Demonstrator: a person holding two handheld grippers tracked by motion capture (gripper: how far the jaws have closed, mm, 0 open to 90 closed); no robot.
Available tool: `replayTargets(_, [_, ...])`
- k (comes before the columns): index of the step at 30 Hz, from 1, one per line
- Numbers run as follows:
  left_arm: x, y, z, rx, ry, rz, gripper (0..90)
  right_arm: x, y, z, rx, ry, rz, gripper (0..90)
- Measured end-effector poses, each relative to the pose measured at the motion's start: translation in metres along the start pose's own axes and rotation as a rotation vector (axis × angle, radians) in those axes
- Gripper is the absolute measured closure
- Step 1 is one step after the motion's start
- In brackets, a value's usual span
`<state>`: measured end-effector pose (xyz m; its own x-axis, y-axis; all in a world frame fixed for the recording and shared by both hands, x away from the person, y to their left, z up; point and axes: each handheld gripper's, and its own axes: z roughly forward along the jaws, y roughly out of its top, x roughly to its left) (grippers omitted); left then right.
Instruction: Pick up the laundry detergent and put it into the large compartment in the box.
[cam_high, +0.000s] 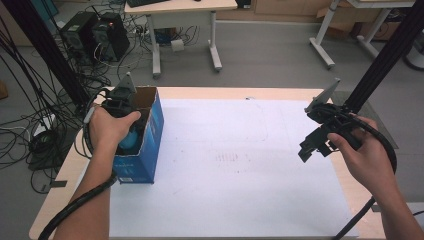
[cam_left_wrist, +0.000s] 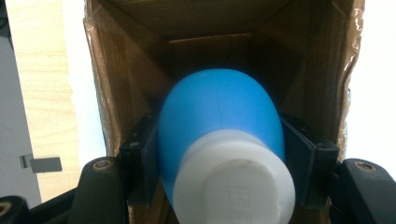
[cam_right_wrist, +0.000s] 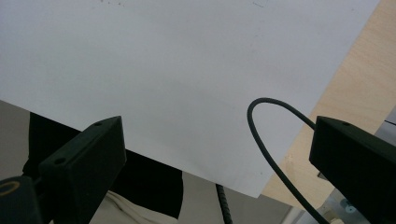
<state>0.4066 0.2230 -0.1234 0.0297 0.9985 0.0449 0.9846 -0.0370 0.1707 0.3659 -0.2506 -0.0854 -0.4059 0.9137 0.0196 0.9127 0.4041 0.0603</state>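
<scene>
Gripping a smooth blue egg-shaped bottle with a white plastic cap (cam_left_wrist: 219, 140), the left gripper (cam_high: 131, 131) reaches down into an open-topped blue cardboard box (cam_high: 150, 145) at the left of the high view. In the left gripper view the two black jaws press against the bottle's flanks, one on each side, clamped on its blue body just behind the cap; the bottle sits at the centre and lower centre of that frame, its cap nearest the camera and its rounded end pointing into the box's brown inside (cam_left_wrist: 210, 42). Brown cardboard walls rise along both sides of the frame, so the bottle lies within the mouth of the box. In the high view a sliver of the blue bottle (cam_high: 131, 141) shows beneath the left hand (cam_high: 111, 127), inside the box's open top.

The box stands on a large white paper sheet (cam_high: 240, 170) that covers most of a light wooden table (cam_high: 225, 92), near the sheet's left edge.

At the right of the high view the right hand (cam_high: 367, 160) holds the right gripper (cam_high: 309, 152) above the sheet's right edge, well apart from the box. In the right gripper view (cam_right_wrist: 215, 154) its jaws stand wide apart with nothing between them; beyond them lie the white sheet in the upper part of the frame, a strip of wooden table at the right, and a thin black cable (cam_right_wrist: 266, 140) that curves up through the gap.
</scene>
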Motion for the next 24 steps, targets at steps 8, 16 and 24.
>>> replayTargets(8, [0.0053,0.0023,0.0023,-0.005,-0.011,-0.012,37.1,0.0001,0.0028,0.0021,0.009,-0.004,0.001,3.6])
replayTargets(16, [0.0069,0.0031,0.0033,-0.006,-0.012,-0.021,36.9,0.0021,0.0056,0.0025,0.009,-0.005,-0.004,3.6])
replayTargets(24, [0.0054,0.0040,-0.0011,0.006,-0.002,-0.020,32.1,0.0025,0.0054,0.0025,0.008,-0.004,-0.005,3.6])
